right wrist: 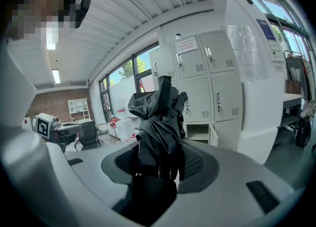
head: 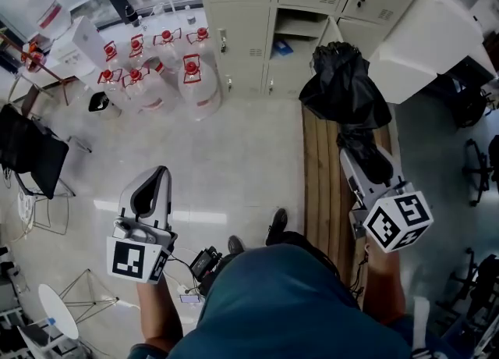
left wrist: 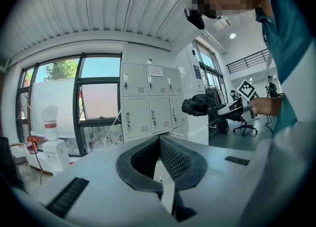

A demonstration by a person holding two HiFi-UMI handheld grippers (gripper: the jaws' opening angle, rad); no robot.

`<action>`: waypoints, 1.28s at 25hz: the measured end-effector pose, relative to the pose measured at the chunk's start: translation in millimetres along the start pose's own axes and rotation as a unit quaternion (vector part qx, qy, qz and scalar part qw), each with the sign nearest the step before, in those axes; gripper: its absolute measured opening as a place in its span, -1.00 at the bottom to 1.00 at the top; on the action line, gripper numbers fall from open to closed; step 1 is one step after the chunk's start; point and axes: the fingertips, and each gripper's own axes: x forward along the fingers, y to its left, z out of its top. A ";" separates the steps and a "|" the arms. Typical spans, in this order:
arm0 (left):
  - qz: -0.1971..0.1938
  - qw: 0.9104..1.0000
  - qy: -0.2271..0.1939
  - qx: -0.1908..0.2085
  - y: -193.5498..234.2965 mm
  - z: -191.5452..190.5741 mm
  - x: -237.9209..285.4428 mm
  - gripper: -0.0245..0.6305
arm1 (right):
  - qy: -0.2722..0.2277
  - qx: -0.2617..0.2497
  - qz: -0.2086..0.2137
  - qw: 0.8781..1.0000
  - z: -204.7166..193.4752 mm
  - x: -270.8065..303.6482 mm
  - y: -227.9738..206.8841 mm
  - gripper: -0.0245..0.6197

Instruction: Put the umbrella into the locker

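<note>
Gripping the loosely folded black fabric umbrella (right wrist: 158, 117) in the wide-spread right gripper (right wrist: 159, 164), long axis aiming ahead toward the beige metal lockers (head: 234, 6), left gripper (left wrist: 159, 142) clenched empty.

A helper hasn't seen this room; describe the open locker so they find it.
Find the bank of pale metal lockers beside the water jugs. The open locker is the only one with its door swung out; every neighbour is shut.

The open compartment (head: 300, 26) in the cream metal locker bank (head: 238, 18) is reachable across bare pale floor (head: 249, 147). Its door (head: 330, 32) juts out on the right. Clear red-capped water jugs (head: 168, 72) crowd the left. A slatted wooden bench (head: 321, 170) and a white boxy cabinet (head: 437, 30) narrow the right.
</note>
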 end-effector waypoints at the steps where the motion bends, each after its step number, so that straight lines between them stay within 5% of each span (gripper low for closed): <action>1: 0.004 1.000 0.004 0.003 -1.1 -0.4 2.7 -0.87 | 0.000 0.000 0.003 1.000 1.3 2.7 -4.5 -0.28; 18: 0.037 0.999 0.017 0.035 -74.5 27.3 88.7 -0.87 | -0.019 0.008 0.053 0.998 17.7 18.7 -120.9 -0.28; 25: 0.011 0.998 0.016 0.054 -101.5 40.4 137.3 -0.87 | -0.014 0.028 0.022 0.999 12.4 8.8 -170.6 -0.28; 32: -0.042 0.997 -0.003 0.061 -82.1 41.4 178.7 -0.87 | -0.027 0.033 -0.026 0.999 12.7 3.9 -176.3 -0.28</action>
